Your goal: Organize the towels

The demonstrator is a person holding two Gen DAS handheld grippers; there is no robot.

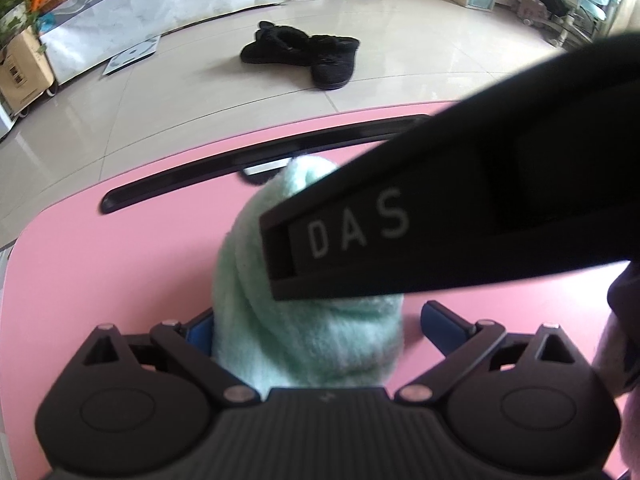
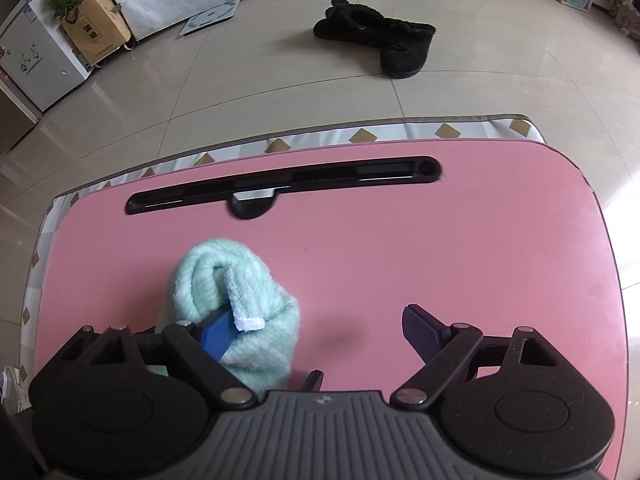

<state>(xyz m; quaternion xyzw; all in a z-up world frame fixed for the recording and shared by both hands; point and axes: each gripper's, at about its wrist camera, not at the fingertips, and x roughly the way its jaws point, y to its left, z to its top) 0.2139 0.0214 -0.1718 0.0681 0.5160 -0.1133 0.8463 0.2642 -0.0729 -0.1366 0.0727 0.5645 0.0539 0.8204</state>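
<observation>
Left gripper [image 1: 316, 324] spread wide around the rolled mint towel [image 1: 304, 344], clamping nothing, with bare desk visible beside one pad. Right gripper [image 2: 320, 330] likewise wide open and empty, one finger tucked against the towel's side. Likely risk: snagging the towel's loose white-edged hem on pulling clear, so unrolling or dragging it. Under the towel, smooth pink desk [image 2: 440, 260]. Beyond the towel, a black slot [image 2: 280, 184], then glossy tiled floor with black slippers [image 2: 384, 44].

Glossy beige tiled floor [image 2: 280, 80], black slippers [image 2: 376, 40], cardboard box [image 2: 96, 32], white cabinet [image 2: 36, 60] alongside.
</observation>
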